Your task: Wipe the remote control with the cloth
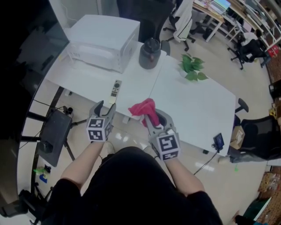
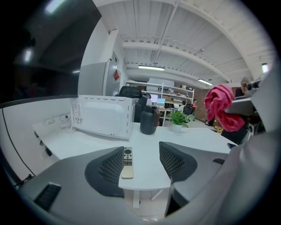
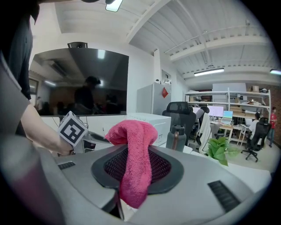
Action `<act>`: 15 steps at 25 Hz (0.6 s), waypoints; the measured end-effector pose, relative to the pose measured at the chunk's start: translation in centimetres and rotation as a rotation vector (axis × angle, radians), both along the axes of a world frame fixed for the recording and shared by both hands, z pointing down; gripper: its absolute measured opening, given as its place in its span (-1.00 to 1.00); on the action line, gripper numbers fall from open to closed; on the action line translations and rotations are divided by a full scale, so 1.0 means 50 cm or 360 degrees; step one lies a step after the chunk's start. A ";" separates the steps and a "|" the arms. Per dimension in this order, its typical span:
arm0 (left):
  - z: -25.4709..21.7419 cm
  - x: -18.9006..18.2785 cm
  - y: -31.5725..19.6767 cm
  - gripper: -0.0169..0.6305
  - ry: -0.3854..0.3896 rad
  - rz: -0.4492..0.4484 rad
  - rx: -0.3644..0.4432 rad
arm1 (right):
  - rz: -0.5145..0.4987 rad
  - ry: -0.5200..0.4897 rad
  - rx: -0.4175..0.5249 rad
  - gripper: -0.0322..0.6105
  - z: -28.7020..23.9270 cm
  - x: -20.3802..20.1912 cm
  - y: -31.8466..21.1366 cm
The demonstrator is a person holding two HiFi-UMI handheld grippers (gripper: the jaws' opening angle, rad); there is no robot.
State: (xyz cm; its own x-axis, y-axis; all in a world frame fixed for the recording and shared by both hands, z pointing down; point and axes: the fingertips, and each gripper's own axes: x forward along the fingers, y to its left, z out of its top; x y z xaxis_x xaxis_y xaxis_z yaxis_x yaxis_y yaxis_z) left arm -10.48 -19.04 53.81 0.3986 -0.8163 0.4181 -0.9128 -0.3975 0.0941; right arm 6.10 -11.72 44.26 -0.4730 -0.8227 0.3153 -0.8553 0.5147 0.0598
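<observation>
clamping the pink cloth point(image 3: 134, 162) between its jaws, my right gripper point(image 1: 148, 117) has the fabric bunched above them and one end hanging below. my left gripper point(image 1: 105, 109), just beside it, stands with jaws apart and nothing between them. the remote control point(image 2: 127, 161) lies flat on the white table point(image 1: 189, 101) ahead of and below the left gripper, in line with its gap, untouched by either.

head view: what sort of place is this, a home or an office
Most likely an open-plan office or lab: black swivel office chairs stand by long wooden desks, with lit computer monitors and white metal shelving beyond the white work table.
</observation>
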 end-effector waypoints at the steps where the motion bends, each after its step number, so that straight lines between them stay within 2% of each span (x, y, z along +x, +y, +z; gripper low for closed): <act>1: -0.013 0.003 0.007 -0.17 0.0006 0.0014 0.0019 | 0.0005 -0.0001 -0.0002 -0.58 0.002 0.001 -0.002; 4: -0.050 0.013 0.030 -0.25 0.0004 0.0065 0.0084 | 0.0040 -0.0006 -0.0031 -0.58 0.002 0.004 -0.005; 9: -0.101 0.030 0.063 -0.63 -0.0053 0.0150 0.0194 | 0.0080 -0.0010 -0.0058 -0.58 0.016 0.014 -0.013; 10: -0.109 0.034 0.070 -0.81 -0.0066 0.0167 0.0215 | 0.0090 -0.0010 -0.0064 -0.58 0.020 0.017 -0.015; 12: -0.126 0.040 0.081 -0.93 -0.0090 0.0196 0.0252 | 0.0109 -0.0004 -0.0073 -0.58 0.031 0.024 -0.022; 15: -0.144 0.049 0.091 -0.94 -0.0116 0.0245 0.0298 | 0.0143 0.0015 -0.0089 -0.58 0.052 0.040 -0.041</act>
State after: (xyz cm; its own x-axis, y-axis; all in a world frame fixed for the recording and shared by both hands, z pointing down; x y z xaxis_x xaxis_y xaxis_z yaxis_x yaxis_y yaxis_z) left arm -8.01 -14.48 46.63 0.4986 -0.8141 0.2977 -0.8418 -0.5366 -0.0577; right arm 8.11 -13.79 46.88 -0.3949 -0.8426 0.3662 -0.8977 0.4387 0.0414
